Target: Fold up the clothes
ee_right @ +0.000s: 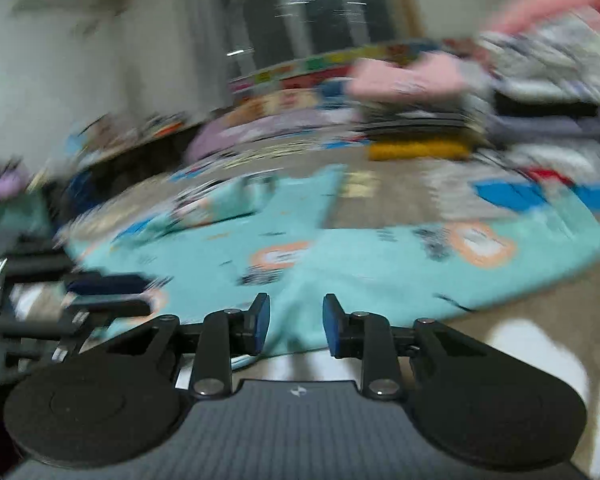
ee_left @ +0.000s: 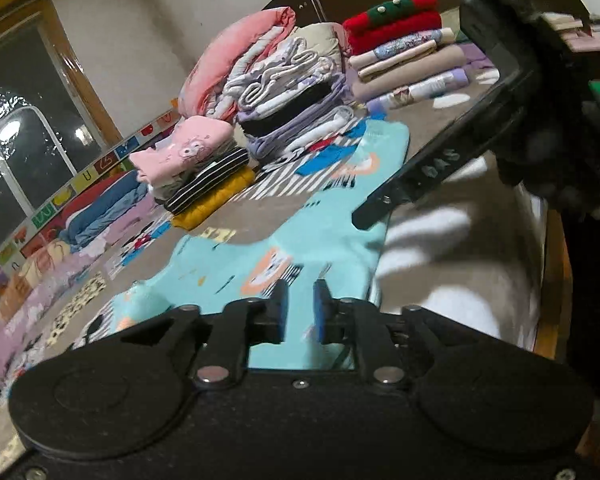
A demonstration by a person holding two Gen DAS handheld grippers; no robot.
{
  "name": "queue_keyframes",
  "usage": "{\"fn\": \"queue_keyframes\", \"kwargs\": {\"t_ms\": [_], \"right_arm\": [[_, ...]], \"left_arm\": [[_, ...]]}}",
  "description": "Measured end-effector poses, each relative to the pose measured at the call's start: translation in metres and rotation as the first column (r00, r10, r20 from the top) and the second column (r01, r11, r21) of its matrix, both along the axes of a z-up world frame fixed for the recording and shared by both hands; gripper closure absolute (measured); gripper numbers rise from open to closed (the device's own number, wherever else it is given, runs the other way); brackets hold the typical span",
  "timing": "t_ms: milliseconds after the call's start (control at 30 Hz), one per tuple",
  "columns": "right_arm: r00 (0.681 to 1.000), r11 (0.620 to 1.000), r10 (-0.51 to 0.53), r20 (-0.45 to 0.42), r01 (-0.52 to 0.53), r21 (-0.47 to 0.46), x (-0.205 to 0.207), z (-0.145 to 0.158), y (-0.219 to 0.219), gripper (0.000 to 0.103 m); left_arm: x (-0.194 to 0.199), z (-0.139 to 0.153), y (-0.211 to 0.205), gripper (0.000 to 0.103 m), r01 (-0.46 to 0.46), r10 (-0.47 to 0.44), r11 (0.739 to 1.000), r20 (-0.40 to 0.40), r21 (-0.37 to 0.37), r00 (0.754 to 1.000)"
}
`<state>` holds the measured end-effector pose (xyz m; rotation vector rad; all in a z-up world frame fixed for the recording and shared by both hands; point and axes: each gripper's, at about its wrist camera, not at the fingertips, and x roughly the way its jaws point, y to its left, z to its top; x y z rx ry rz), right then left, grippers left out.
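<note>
Blurring smeared most of the right wrist view, so the stacks behind were only colour bands there. The turquoise garment [ee_right: 340, 256], a soft knit printed with orange-ringed cartoon patches, lay spread flat on the beige bed [ee_left: 440, 240], its near edge running under both tools and out of sight. The right gripper [ee_right: 296, 326] hovered at that edge with its blue-padded fingers [ee_right: 262, 322] parted, fabric showing through the gap but not pinched. The left gripper [ee_left: 301, 312] stood over the same cloth, its fingers [ee_left: 281, 312] narrowly apart and released; whether they touched the knit could not be told. In the left wrist view the right tool's black body cut across the upper right, hiding part of the bed. Behind the garment sat folded piles: a pink top [ee_left: 184, 148] over striped and mustard layers, a lilac-and-white stack [ee_left: 292, 92], and a fuzzy red-and-green sweater [ee_left: 396, 16] atop pastel folds. A rumpled pink quilt [ee_left: 236, 52] bulged against the wall.
</note>
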<state>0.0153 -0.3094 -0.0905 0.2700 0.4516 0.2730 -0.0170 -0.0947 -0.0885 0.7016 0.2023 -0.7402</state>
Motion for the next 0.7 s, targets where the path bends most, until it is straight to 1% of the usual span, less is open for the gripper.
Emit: {"fn": "queue_keyframes", "kwargs": {"t_ms": [33, 67, 133, 200, 233, 267, 333, 367, 400, 433, 467, 533, 633, 700], "right_arm": [[0.999, 0.999, -0.035, -0.001, 0.035, 0.032, 0.003, -0.001, -0.008, 0.070], [0.998, 0.996, -0.065, -0.002, 0.065, 0.062, 0.006, -0.003, -0.015, 0.070], [0.996, 0.990, -0.094, -0.002, 0.094, 0.104, 0.014, -0.008, -0.025, 0.068], [0.995, 0.990, -0.096, -0.023, 0.098, 0.103, 0.021, -0.014, -0.026, 0.067], [0.994, 0.991, -0.098, -0.051, 0.102, 0.082, 0.024, -0.018, -0.025, 0.067], [0.992, 0.993, -0.095, -0.082, 0.101, 0.062, 0.025, -0.021, -0.024, 0.067], [0.987, 0.995, -0.090, -0.137, 0.094, 0.022, 0.026, -0.025, -0.023, 0.068], [0.987, 0.997, -0.081, -0.141, 0.082, 0.001, 0.025, -0.025, -0.023, 0.068], [0.987, 0.997, -0.074, -0.145, 0.073, -0.012, 0.023, -0.025, -0.023, 0.070], [0.986, 0.997, -0.074, -0.148, 0.075, -0.002, 0.022, -0.026, -0.027, 0.074], [0.986, 0.997, -0.074, -0.152, 0.076, 0.008, 0.020, -0.027, -0.031, 0.077], [0.984, 0.996, -0.077, -0.163, 0.084, 0.033, 0.017, -0.030, -0.039, 0.086], [0.983, 0.995, -0.073, -0.168, 0.084, 0.057, 0.015, -0.033, -0.046, 0.091], [0.983, 0.995, -0.071, -0.167, 0.082, 0.060, 0.015, -0.034, -0.047, 0.092]], "left_arm": [[-0.002, -0.003, -0.009, 0.058, 0.009, -0.009, 1.000, 0.011, 0.012, 1.000], [-0.004, -0.005, -0.018, 0.058, 0.018, -0.019, 1.000, 0.022, 0.025, 1.000], [-0.009, -0.011, -0.036, 0.058, 0.036, -0.039, 0.998, 0.044, 0.050, 0.998], [-0.012, -0.020, -0.053, 0.058, 0.051, -0.065, 0.991, 0.110, 0.124, 0.992], [-0.013, -0.025, -0.061, 0.058, 0.054, -0.079, 0.985, 0.147, 0.166, 0.986], [-0.012, -0.032, -0.067, 0.058, 0.049, -0.089, 0.974, 0.175, 0.221, 0.981], [-0.012, -0.045, -0.077, 0.058, 0.029, -0.110, 0.940, 0.220, 0.339, 0.969], [-0.011, -0.048, -0.079, 0.059, 0.024, -0.117, 0.929, 0.231, 0.369, 0.966], [-0.010, -0.050, -0.079, 0.059, 0.022, -0.122, 0.922, 0.236, 0.386, 0.964], [-0.009, -0.052, -0.079, 0.061, 0.020, -0.128, 0.915, 0.241, 0.402, 0.962], [-0.008, -0.054, -0.078, 0.061, 0.018, -0.133, 0.908, 0.246, 0.419, 0.960], [-0.007, -0.057, -0.080, 0.061, 0.012, -0.147, 0.890, 0.263, 0.455, 0.953], [-0.005, -0.061, -0.092, 0.064, -0.011, -0.162, 0.851, 0.282, 0.526, 0.946], [-0.006, -0.064, -0.099, 0.074, -0.012, -0.178, 0.814, 0.269, 0.581, 0.947]]}}
